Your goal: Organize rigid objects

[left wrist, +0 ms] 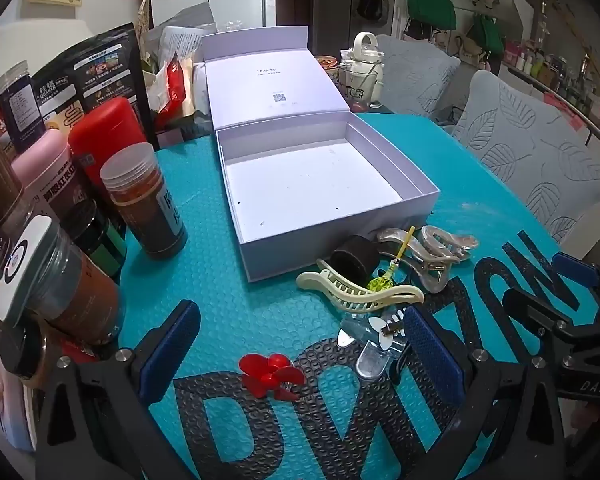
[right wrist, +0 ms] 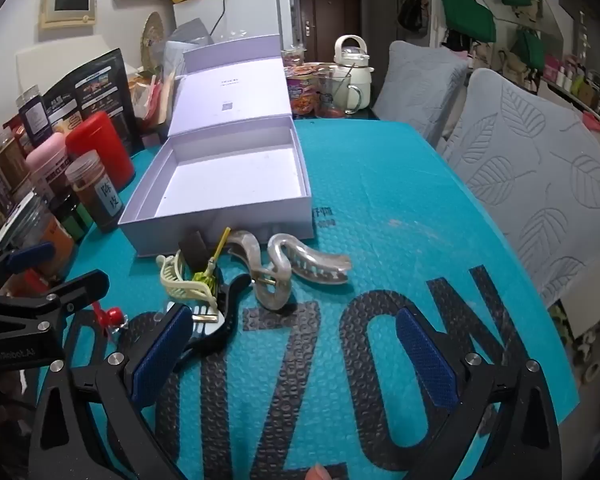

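Hair clips [left wrist: 360, 294] lie heaped on the teal counter [left wrist: 220, 288], just in front of the open white box [left wrist: 324, 184].

The cream claw clip runs left to right in the left view; two translucent claws [right wrist: 300, 264] lie beside it, and a red flower clip [left wrist: 270, 374] sits apart. Big black letters cross the mat. Left gripper [left wrist: 300, 356] and right gripper [right wrist: 296, 354]: both sets of fingers spread wide, holding nothing.
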Demonstrator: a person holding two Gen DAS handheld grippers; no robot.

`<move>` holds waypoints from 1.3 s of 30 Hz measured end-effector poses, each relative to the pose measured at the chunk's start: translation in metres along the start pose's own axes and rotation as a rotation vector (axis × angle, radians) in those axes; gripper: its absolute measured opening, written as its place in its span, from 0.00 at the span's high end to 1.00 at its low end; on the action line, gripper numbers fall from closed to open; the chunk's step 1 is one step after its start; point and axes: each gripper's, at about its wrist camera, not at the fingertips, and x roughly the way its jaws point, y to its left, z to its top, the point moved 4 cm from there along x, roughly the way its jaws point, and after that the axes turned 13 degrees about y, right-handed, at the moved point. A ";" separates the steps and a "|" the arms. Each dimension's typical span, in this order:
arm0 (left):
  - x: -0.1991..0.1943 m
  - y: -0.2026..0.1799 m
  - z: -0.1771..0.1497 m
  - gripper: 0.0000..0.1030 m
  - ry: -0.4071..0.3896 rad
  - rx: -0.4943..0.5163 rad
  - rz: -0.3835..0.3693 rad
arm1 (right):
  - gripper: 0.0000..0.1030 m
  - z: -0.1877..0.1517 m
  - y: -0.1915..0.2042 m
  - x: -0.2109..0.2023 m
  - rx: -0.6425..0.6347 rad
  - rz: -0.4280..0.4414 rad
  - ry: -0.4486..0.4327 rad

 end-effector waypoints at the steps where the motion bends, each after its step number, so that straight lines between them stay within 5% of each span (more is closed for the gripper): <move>1: 0.000 0.000 0.000 0.00 0.005 -0.007 -0.010 | 0.00 0.000 0.000 0.000 -0.001 0.000 0.002; 39: -0.008 0.000 0.000 0.00 -0.002 0.007 -0.017 | 0.00 0.002 -0.001 -0.004 -0.008 -0.004 -0.007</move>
